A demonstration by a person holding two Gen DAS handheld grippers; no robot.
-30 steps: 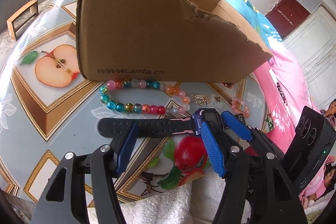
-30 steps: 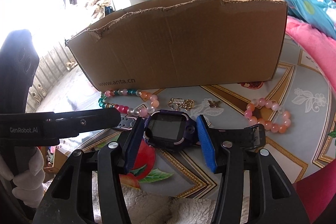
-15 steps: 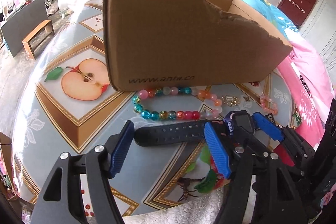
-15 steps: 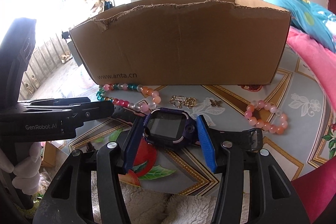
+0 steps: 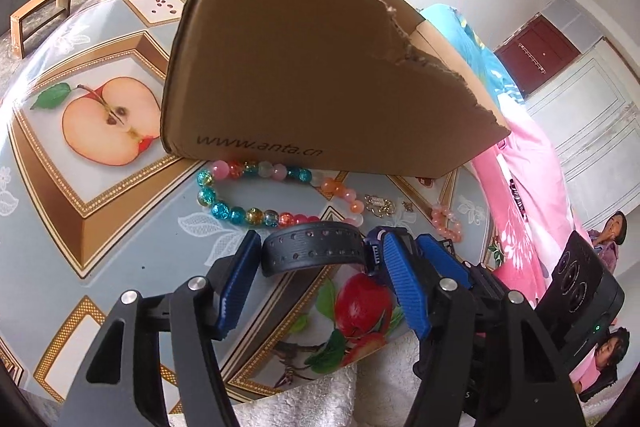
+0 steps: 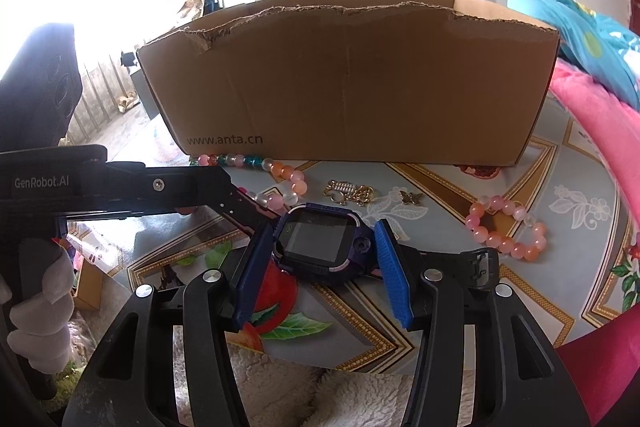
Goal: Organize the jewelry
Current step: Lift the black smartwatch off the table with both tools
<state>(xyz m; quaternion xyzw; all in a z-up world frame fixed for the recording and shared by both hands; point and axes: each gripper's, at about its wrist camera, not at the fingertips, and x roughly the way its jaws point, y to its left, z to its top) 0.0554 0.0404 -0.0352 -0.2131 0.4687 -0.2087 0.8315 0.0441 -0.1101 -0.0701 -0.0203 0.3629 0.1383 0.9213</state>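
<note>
A purple smartwatch (image 6: 320, 243) lies on the fruit-print table (image 5: 100, 219) in front of a cardboard box (image 6: 352, 87). My right gripper (image 6: 322, 231) is shut on the watch body, one blue pad against each side. The watch's black strap (image 5: 312, 251) runs lengthwise between the pads of my left gripper (image 5: 318, 247). Those jaws are closing, the left pad presses the strap's free end, and the strap is bowed upward. The buckle half of the strap (image 6: 476, 263) sticks out to the right.
A multicoloured bead bracelet (image 5: 240, 211) lies against the box's front wall. A gold charm (image 6: 348, 191), a small butterfly charm (image 6: 412, 197) and a pink bead bracelet (image 6: 504, 227) lie to the right. White fleece (image 6: 360, 395) covers the near table edge. Pink bedding (image 5: 528, 211) lies at the right.
The left gripper shifted so the strap's free end, earlier reaching past its left finger, now sits inside against the pad. The strap has bowed and shortened. The right gripper's hold is unchanged.
</note>
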